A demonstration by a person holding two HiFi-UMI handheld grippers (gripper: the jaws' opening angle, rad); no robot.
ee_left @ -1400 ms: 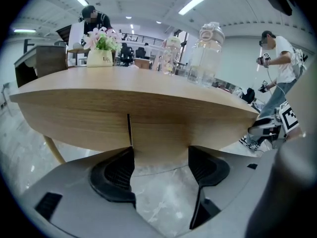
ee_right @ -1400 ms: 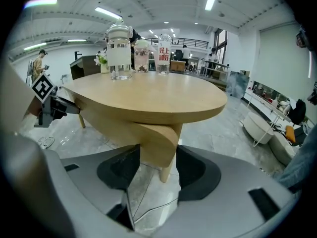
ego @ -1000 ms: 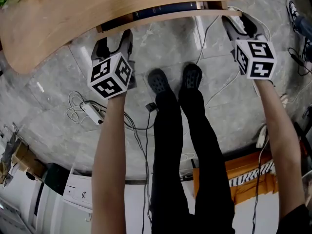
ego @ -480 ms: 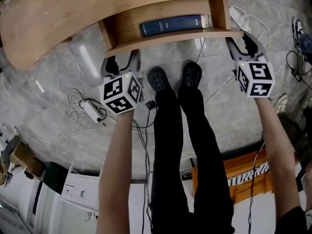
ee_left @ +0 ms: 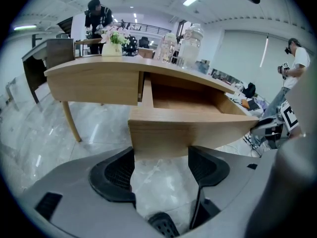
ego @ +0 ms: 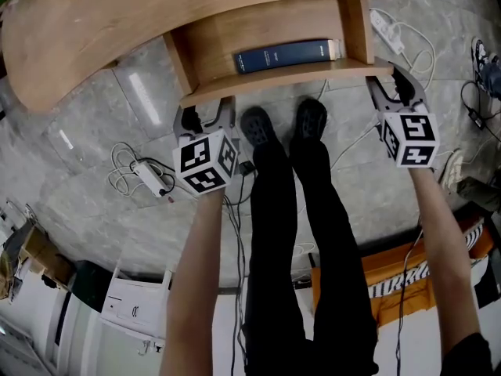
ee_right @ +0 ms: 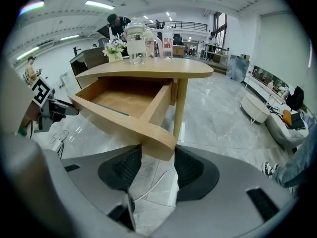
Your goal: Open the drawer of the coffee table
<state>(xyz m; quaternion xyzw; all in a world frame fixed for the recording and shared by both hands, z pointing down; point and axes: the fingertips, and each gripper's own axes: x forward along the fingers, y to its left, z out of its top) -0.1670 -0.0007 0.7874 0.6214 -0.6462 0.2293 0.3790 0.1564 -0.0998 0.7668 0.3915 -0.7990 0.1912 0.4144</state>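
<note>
The wooden coffee table [ego: 117, 22] has its drawer [ego: 282, 75] pulled out towards me, with a dark blue book [ego: 286, 56] lying inside. My left gripper [ego: 205, 114] is at the left end of the drawer front. In the left gripper view the drawer front [ee_left: 188, 133] has its lower edge lodged between the pads of the left gripper [ee_left: 161, 157]. My right gripper [ego: 391, 81] holds the right end. In the right gripper view the rounded corner of the drawer front [ee_right: 156, 143] sits pinched between the pads of the right gripper [ee_right: 158, 162].
My own legs and black shoes [ego: 254, 128] stand just in front of the drawer. A power strip with cables [ego: 149, 180] lies on the marble floor at left, another [ego: 387, 28] at right. An orange box [ego: 391, 276] is behind me. Glass jars [ee_left: 190, 46] and flowers [ee_left: 113, 36] stand on the tabletop.
The drawer has slid out from under the tabletop towards me, with both grippers on its front. The book and the drawer's inside have come into view.
</note>
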